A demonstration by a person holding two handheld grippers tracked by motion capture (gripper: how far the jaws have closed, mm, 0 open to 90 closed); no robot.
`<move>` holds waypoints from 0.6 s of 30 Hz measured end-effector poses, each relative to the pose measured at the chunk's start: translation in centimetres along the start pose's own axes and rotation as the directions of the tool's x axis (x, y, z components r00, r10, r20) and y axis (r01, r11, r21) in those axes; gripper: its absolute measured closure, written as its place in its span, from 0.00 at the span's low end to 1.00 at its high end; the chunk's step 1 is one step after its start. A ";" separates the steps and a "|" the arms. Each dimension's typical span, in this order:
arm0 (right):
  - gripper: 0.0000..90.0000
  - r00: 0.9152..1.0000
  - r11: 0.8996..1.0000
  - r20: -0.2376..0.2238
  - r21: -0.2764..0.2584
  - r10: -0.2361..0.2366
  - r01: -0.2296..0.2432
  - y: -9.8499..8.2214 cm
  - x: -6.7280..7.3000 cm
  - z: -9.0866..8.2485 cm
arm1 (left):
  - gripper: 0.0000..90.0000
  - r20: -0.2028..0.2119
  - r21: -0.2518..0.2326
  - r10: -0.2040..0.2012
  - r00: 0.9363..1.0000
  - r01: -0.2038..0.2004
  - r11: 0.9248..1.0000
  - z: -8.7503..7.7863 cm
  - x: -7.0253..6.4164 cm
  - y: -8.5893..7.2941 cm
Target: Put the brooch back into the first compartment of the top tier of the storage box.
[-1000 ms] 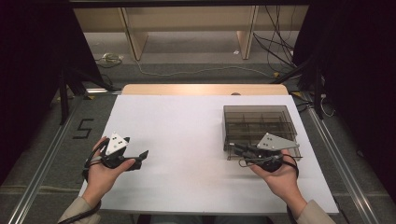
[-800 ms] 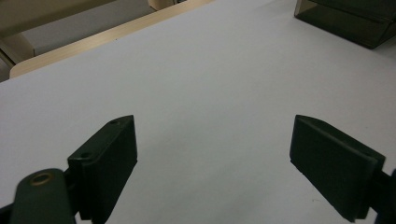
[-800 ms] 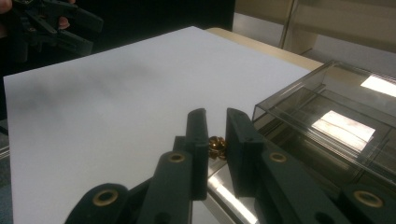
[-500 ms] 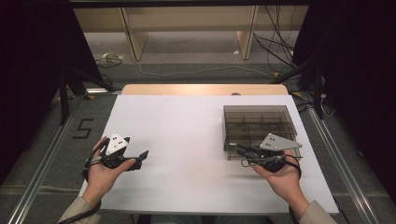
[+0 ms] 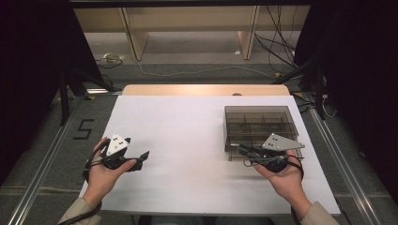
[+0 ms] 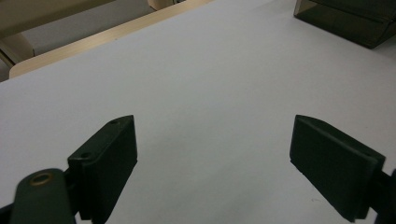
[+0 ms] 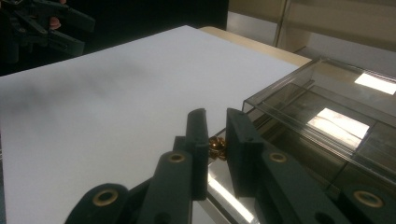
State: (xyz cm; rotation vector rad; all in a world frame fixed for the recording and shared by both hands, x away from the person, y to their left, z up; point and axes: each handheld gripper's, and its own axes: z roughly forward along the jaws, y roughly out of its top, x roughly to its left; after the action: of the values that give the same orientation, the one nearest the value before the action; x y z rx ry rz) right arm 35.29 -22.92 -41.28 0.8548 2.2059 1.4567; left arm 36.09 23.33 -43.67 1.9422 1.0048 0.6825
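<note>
Both forearms are coming in low, sleeves just showing. The left hand is cupping the left gripper from below, palm turned inward, and is pointing it toward the right gripper – its jaws are standing wide apart with nothing between them. The right hand is lying palm up under the right gripper, aiming it back toward the left one – its jaws are sitting nearly together, pinching a small brass knob midway along the pads

Open white table left of the smoky plastic box blocking the right.
</note>
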 end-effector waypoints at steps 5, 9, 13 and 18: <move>0.90 1.000 1.000 0.010 0.008 0.004 -0.004 0.0 -0.1 0.0 | 0.16 0.000 0.000 -0.001 1.000 0.001 1.000 0.0 0.0 0.0; 0.89 1.000 1.000 0.014 0.011 0.007 -0.007 -0.1 -0.2 0.0 | 0.16 0.000 0.000 0.000 1.000 0.000 1.000 0.0 0.0 0.0; 0.89 1.000 1.000 0.026 0.019 0.009 -0.010 -0.1 -0.3 0.0 | 0.16 0.000 -0.001 -0.001 1.000 0.001 1.000 0.0 0.0 0.0; 0.89 0.999 1.000 0.036 0.026 0.015 -0.016 -0.2 -0.4 0.1 | 0.16 0.000 0.000 0.000 1.000 0.000 1.000 0.0 0.0 0.0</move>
State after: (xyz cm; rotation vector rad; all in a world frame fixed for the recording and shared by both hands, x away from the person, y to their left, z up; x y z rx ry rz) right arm 35.60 -23.20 -41.47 0.9012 2.2015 1.4119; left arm 36.11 23.33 -43.67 1.9421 1.0048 0.6820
